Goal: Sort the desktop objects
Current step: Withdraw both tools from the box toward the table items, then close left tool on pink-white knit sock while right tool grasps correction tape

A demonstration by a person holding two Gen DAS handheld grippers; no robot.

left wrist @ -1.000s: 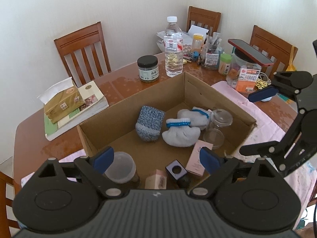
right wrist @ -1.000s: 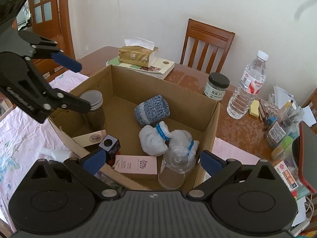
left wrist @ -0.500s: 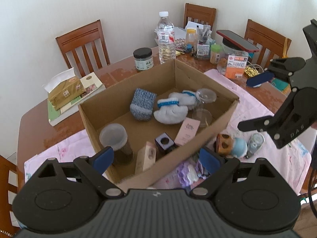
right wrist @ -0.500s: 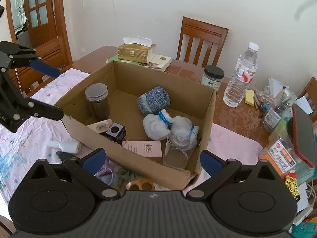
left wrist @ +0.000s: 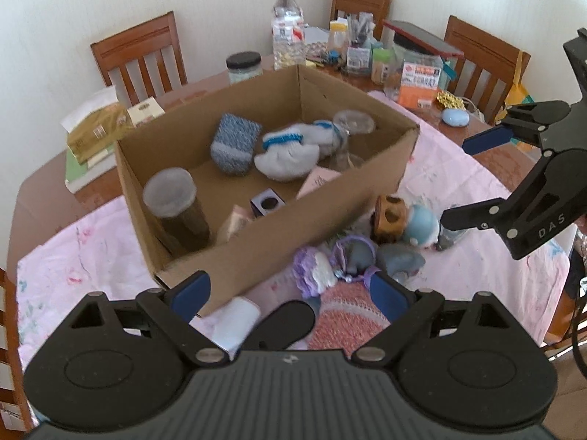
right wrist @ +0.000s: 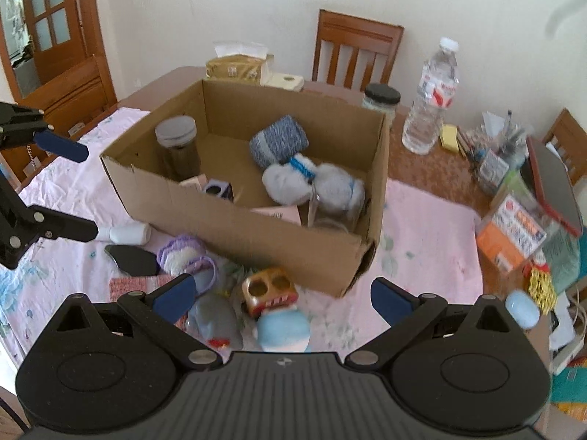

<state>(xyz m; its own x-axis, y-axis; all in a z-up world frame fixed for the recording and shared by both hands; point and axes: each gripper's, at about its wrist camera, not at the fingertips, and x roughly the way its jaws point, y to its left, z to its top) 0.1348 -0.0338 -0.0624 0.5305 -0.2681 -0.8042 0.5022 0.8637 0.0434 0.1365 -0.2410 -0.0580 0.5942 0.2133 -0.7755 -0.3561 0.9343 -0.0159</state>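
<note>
bench: brown wood
cloth: pink, lies on the bench
box: on the cloth
bottle: stands on bare wood

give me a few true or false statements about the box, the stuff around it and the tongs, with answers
1. Both sets of tongs are open and hold nothing. True: the left tongs and right tongs both show a wide gap with nothing gripped.
2. The cardboard box is empty. False: it holds a lidded jar, a blue knitted roll, white socks and small boxes.
3. The water bottle stands upright on the table outside the box. True.
4. The blue plush toy lies inside the box. False: it lies on the pink cloth in front of the box.
5. The tissue pack sits on the pink cloth. False: it rests on a book on the bare wooden table.
</note>
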